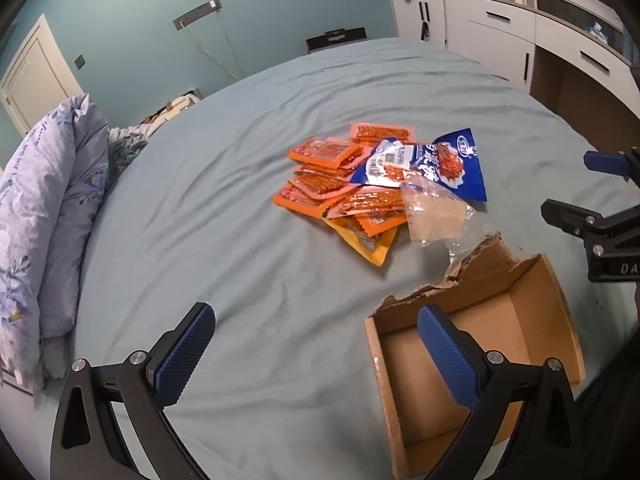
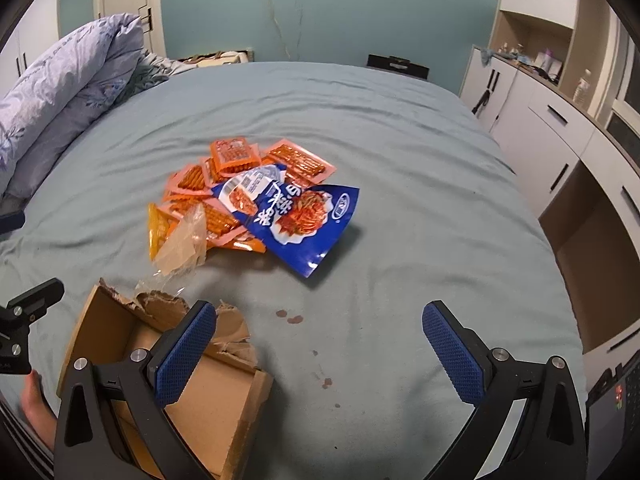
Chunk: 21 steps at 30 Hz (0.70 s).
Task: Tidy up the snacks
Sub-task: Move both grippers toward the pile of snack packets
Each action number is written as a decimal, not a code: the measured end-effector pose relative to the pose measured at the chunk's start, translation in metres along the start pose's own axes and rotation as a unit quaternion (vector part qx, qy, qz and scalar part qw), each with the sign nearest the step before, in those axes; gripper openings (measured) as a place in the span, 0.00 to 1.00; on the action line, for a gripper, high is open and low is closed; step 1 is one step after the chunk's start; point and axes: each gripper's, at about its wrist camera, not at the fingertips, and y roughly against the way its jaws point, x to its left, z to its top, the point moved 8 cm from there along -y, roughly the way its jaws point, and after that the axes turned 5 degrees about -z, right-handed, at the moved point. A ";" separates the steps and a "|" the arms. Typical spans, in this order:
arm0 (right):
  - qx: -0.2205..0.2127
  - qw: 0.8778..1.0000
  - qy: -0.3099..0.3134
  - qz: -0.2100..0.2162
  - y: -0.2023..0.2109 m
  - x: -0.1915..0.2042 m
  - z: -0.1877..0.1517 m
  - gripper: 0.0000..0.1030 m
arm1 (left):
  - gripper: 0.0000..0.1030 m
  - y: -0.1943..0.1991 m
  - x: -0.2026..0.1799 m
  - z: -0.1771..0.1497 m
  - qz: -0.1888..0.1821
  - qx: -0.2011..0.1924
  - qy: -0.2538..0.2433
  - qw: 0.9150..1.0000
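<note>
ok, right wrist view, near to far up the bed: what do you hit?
Torn cardboard box → clear plastic wrapper → blue snack bag → orange snack packets → black case past the bed's far edge → teal wall.

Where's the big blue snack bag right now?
The blue snack bag lies mid-bed on the sheet, partly atop the pile of orange snack packets, beyond the torn cardboard box. In the left wrist view it is at the pile's right edge.
</note>
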 end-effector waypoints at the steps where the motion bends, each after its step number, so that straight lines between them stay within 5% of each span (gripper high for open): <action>1: -0.001 1.000 0.004 0.000 0.000 0.001 0.000 1.00 | 1.00 -0.001 0.000 0.000 -0.001 0.002 0.001 1.000; 21: -0.016 0.999 0.049 -0.016 0.005 0.020 -0.005 1.00 | 1.00 -0.005 0.011 -0.006 -0.019 0.022 0.034 0.999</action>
